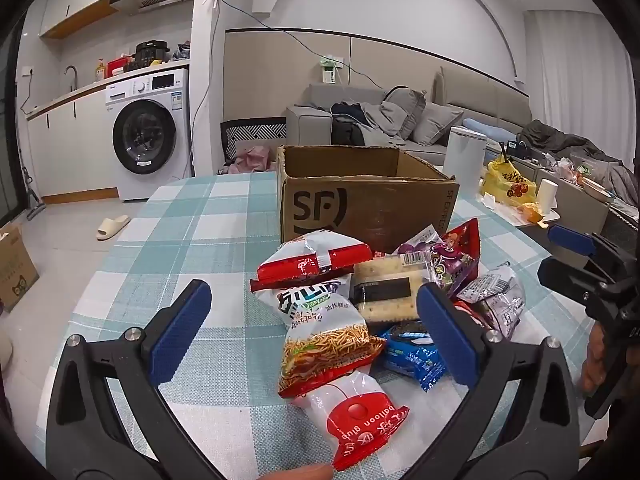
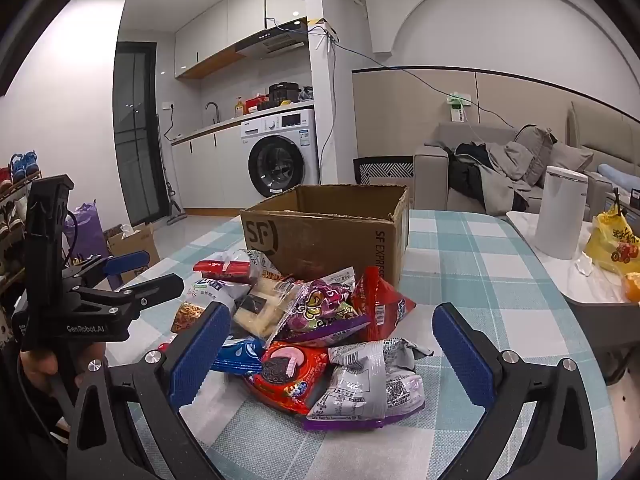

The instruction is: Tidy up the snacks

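Left wrist view: snack pile [image 1: 360, 304] lies between the wide-apart left tool [image 1: 316, 328], apparently untouched.

My left tool [image 1: 314, 328] hangs wide open over the snack pile [image 1: 372, 300] on the checked surface [image 1: 180, 224], holding nothing. Between its fingers [image 1: 182, 330] I see a noodle-snack bag [image 1: 326, 340] and a red-and-white pack [image 1: 360, 416] nearest me. Behind the pile stands an open box [image 1: 360, 200]. My right tool [image 1: 576, 256] shows at the right edge.
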Action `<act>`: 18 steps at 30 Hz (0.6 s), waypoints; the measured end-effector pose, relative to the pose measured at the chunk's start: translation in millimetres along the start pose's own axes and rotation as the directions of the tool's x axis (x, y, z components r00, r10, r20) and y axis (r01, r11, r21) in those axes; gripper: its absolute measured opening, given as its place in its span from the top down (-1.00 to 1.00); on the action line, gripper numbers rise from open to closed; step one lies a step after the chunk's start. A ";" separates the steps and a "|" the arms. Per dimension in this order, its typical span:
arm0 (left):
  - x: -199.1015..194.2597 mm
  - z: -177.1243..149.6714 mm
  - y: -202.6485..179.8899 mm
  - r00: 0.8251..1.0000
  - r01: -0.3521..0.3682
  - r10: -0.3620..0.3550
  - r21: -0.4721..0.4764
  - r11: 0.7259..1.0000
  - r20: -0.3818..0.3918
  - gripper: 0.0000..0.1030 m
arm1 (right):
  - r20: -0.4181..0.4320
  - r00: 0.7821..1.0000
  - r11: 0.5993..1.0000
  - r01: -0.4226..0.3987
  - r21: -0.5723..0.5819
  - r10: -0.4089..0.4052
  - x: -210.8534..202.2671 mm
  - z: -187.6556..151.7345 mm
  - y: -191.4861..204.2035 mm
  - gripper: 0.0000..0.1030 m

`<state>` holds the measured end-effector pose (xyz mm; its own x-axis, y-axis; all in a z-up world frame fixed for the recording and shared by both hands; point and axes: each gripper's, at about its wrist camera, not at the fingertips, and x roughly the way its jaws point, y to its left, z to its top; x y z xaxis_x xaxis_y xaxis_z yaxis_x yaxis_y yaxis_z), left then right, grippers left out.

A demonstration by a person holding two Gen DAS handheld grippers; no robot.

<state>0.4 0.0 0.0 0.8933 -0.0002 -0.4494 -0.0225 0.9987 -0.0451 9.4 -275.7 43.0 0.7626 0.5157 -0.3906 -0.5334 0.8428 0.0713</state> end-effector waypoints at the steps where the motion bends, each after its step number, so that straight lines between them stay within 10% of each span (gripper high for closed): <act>1: 0.0 0.0 0.0 1.000 0.001 -0.001 0.000 1.000 0.001 -0.99 | -0.005 1.000 1.000 0.000 0.000 0.000 0.0 0.0 0.0 -1.00; 18: 0.6 0.4 -3.4 1.000 0.007 -0.007 -0.001 1.000 0.009 -0.99 | -0.025 0.999 0.999 0.031 0.024 -0.031 4.2 -1.0 -5.8 -1.00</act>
<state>1.2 -3.4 0.2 0.8976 -0.0069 -0.4408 -0.0164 0.9987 -0.0490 15.3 -278.6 40.1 0.7694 0.4856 -0.4150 -0.5002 0.8621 0.0814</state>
